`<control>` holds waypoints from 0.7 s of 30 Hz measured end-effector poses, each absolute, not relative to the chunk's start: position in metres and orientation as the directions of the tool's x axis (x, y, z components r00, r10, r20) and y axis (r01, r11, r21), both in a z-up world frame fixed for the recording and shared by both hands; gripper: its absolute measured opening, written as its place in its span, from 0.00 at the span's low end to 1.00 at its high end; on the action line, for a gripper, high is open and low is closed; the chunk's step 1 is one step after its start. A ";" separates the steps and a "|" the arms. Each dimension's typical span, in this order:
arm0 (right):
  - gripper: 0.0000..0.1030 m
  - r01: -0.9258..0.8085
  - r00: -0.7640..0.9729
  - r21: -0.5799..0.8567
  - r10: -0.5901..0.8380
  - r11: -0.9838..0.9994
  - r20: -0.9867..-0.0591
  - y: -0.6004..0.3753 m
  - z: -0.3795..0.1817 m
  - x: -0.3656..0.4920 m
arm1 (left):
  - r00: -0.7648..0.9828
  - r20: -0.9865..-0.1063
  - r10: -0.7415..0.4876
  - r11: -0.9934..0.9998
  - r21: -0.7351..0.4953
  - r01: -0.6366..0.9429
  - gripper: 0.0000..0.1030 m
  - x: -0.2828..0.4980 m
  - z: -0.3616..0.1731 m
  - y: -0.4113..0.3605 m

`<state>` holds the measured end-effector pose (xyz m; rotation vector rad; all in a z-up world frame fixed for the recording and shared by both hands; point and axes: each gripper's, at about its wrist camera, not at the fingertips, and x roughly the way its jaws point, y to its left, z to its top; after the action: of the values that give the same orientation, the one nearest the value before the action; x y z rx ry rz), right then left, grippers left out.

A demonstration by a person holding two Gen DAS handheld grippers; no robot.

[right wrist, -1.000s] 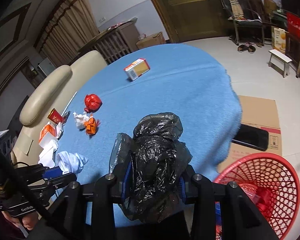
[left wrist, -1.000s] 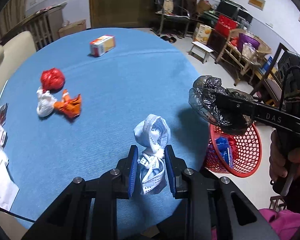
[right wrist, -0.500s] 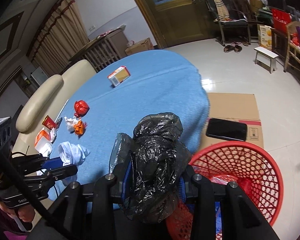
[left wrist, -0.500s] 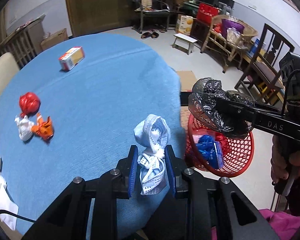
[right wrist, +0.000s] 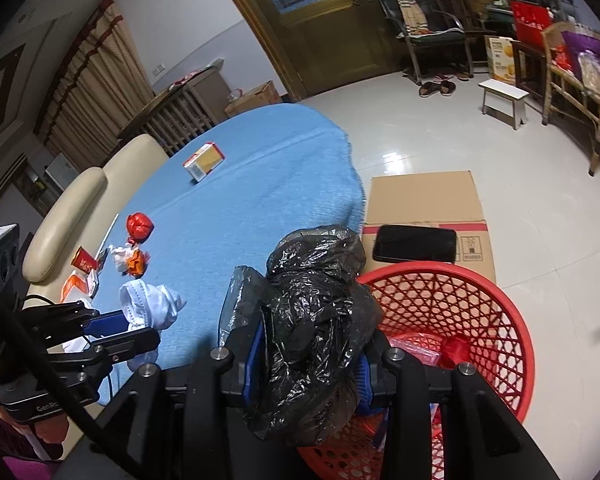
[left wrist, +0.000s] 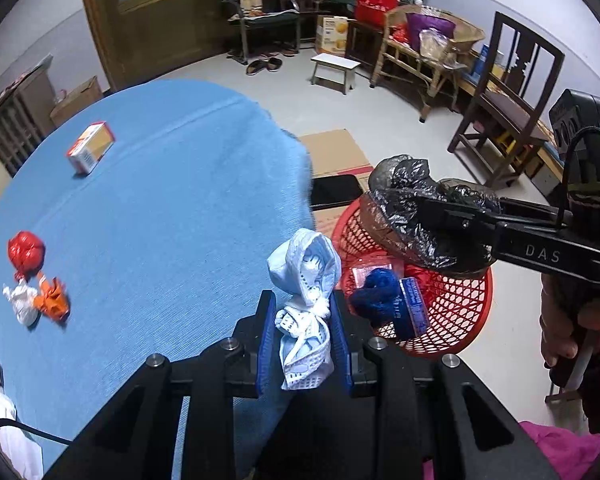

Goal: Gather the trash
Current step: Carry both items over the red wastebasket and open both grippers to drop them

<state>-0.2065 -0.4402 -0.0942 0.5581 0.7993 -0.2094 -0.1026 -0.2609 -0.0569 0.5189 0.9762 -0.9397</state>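
Observation:
My left gripper (left wrist: 303, 334) is shut on a crumpled pale blue and white wad (left wrist: 305, 280), held over the right edge of the blue round table (left wrist: 160, 208). My right gripper (right wrist: 306, 360) is shut on a crumpled black plastic bag (right wrist: 312, 320). In the left wrist view that black bag (left wrist: 416, 216) hangs above the red mesh basket (left wrist: 452, 312) on the floor. The basket (right wrist: 476, 320) holds blue and red scraps. The left gripper (right wrist: 112, 330) with its wad (right wrist: 150, 306) shows at the left of the right wrist view.
On the table lie a red ball of trash (left wrist: 26, 252), a white and orange wad (left wrist: 40, 304) and a small orange-white box (left wrist: 90, 152). Flat cardboard (right wrist: 424, 200) with a black phone (right wrist: 414, 243) lies by the basket. Chairs and shelves stand farther off.
Both grippers have swung right, off the table toward the basket. The black bag now hangs over the basket's rim. Both grips are unchanged.

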 end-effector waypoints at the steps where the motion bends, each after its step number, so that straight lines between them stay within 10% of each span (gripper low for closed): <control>1: 0.38 0.386 0.684 0.393 0.027 0.835 -0.729 -0.442 -0.095 -0.208 | 0.225 -0.873 -0.433 0.513 -0.033 0.858 0.28 -0.104 -0.058 -0.264; 21: 0.39 0.493 0.628 0.407 0.010 0.769 -0.778 -0.478 -0.129 -0.245 | 0.127 -0.900 -0.418 0.412 -0.063 0.909 0.28 -0.129 -0.079 -0.310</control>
<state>-0.2451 -0.4781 -0.1287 0.6508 0.8586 -0.3002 -0.1286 -0.3096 -0.0790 0.5917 1.0276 -1.0516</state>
